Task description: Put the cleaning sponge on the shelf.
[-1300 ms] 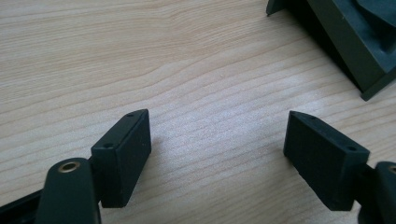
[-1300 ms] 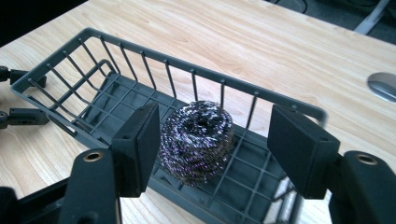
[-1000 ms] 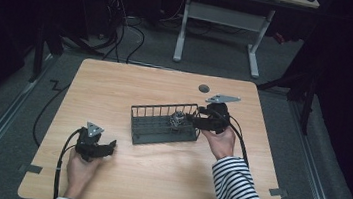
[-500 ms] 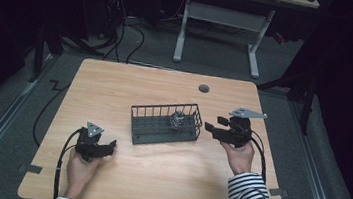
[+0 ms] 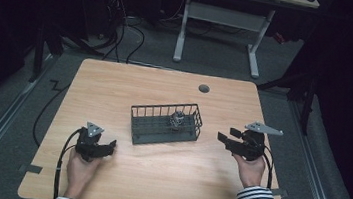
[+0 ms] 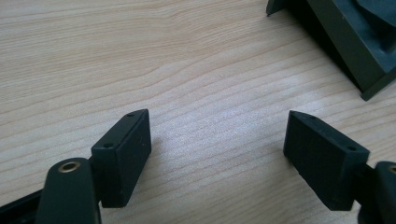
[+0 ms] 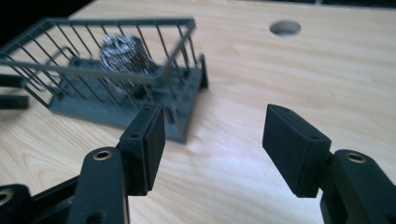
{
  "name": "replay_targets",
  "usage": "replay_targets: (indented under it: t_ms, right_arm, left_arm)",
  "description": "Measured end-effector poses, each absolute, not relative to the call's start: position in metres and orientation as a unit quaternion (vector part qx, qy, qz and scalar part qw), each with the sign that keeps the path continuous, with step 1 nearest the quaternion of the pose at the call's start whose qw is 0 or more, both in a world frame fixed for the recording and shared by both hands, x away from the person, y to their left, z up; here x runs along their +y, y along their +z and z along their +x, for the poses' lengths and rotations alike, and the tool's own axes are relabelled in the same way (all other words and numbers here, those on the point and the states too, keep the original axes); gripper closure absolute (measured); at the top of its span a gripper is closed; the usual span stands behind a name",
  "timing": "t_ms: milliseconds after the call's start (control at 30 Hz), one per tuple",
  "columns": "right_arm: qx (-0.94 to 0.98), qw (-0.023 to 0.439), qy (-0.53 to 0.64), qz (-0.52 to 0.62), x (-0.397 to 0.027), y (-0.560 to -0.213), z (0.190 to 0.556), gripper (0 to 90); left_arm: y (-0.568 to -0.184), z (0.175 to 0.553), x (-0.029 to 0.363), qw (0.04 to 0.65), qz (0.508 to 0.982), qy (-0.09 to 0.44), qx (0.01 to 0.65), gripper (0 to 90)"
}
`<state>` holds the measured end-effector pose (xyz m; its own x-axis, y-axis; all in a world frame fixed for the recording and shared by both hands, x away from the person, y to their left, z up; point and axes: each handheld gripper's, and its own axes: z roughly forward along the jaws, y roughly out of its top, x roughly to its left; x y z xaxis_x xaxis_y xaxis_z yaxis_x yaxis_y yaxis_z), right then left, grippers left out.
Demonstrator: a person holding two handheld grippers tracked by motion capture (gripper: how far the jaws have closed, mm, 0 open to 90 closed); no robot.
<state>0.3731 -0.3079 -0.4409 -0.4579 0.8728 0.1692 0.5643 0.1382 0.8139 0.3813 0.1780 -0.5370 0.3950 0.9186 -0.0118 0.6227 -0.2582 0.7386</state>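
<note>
High view: we see the basket (image 5: 165,125) mid-table with the scourer (image 5: 177,120) inside, toward its right end; left gripper (image 5: 106,147) and right gripper (image 5: 224,139) sit apart from it on either side.
Left gripper view: our jaws gape wide over bare table (image 6: 196,84), holding nothing.
Right gripper view: jaws wide apart, empty, the basket near ahead.
Risk: we judge a reach in could catch the wires and shove or tip the basket.
</note>
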Motion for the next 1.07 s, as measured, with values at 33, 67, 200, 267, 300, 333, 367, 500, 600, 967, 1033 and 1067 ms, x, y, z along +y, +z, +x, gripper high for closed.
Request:
replay_targets:
  t_ms: [33,67,200,267,300,333,367,500,600,967,1033,1067]
  right_arm:
    - [0.731,0.179,0.432,0.497,-0.312,-0.446,0.370,39.6]
    - [0.731,0.179,0.432,0.497,-0.312,-0.446,0.370,39.6]
    - [0.723,0.172,0.429,0.514,-0.322,-0.461,0.363,39.6]
    - [0.717,0.170,0.424,0.526,-0.328,-0.472,0.360,39.6]
    - [0.717,0.170,0.424,0.526,-0.328,-0.472,0.360,39.6]
    - [0.716,0.169,0.423,0.530,-0.330,-0.476,0.358,39.6]
    - [0.716,0.177,0.413,0.535,-0.334,-0.487,0.355,39.5]
    - [0.715,0.184,0.393,0.549,-0.339,-0.509,0.353,38.5]
    - [0.715,0.190,0.381,0.554,-0.340,-0.518,0.352,37.6]
    - [0.743,0.241,0.314,0.539,-0.328,-0.531,0.352,35.3]
    - [0.743,0.240,0.315,0.540,-0.328,-0.531,0.352,35.2]
    - [0.743,0.240,0.315,0.539,-0.328,-0.531,0.352,35.1]
  left_arm:
    - [-0.537,0.381,0.178,0.340,0.763,0.217,0.505,23.7]
    - [-0.537,0.381,0.178,0.340,0.763,0.217,0.505,23.7]
    - [-0.537,0.381,0.178,0.340,0.763,0.217,0.505,23.7]
    - [-0.537,0.381,0.178,0.340,0.763,0.218,0.505,23.7]
    - [-0.537,0.381,0.178,0.340,0.763,0.218,0.505,23.7]
    - [-0.537,0.381,0.178,0.340,0.763,0.217,0.505,23.7]
    - [-0.537,0.381,0.178,0.340,0.763,0.217,0.505,23.7]
    - [-0.537,0.381,0.178,0.340,0.763,0.217,0.505,23.7]
    - [-0.537,0.381,0.178,0.340,0.763,0.218,0.505,23.9]
    - [-0.537,0.382,0.178,0.339,0.763,0.217,0.506,23.3]
    - [-0.537,0.382,0.178,0.339,0.763,0.216,0.506,22.8]
    - [-0.537,0.382,0.178,0.339,0.763,0.216,0.506,22.8]
